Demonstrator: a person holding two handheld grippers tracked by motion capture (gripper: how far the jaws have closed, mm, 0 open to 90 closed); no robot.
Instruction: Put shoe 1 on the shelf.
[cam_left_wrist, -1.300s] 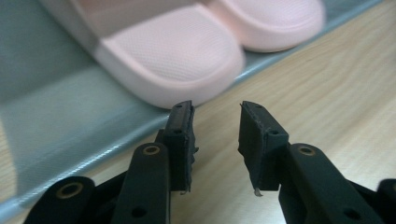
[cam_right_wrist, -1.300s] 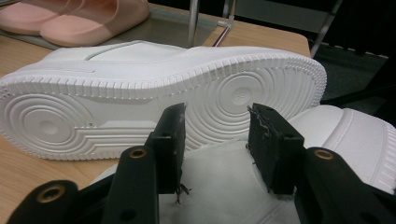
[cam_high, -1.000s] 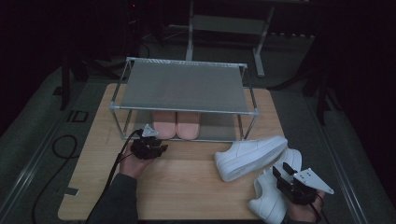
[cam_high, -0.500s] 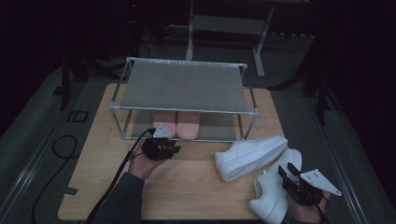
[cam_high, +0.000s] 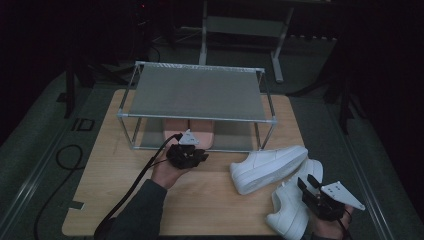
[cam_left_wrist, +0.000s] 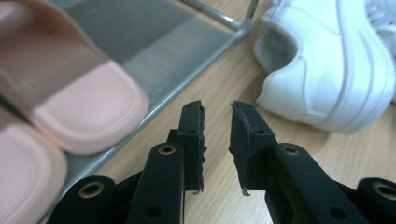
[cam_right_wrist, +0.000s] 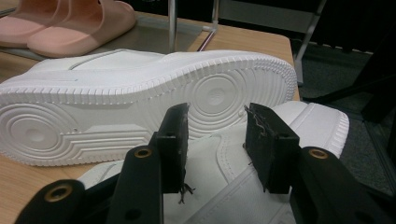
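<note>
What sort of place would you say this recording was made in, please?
Probably a dim lab or studio set up for shoe-tidying practice: a wooden table holds a metal shoe rack with pink slippers on its lower shelf, white sneakers lie beside it, and equipment stands rise behind in the dark.

A dim recording lab: a lone wooden table (cam_high: 100, 200) on grey floor, metal stands (cam_high: 240, 25) behind, cables (cam_high: 60, 160) trailing off.

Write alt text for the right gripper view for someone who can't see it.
The right gripper, its black jaws open with nothing between them, hovers over a white sneaker. Beyond it a second white sneaker lies on its side on the light wooden table, showing its ridged sole, with pink slide sandals behind it.
</note>
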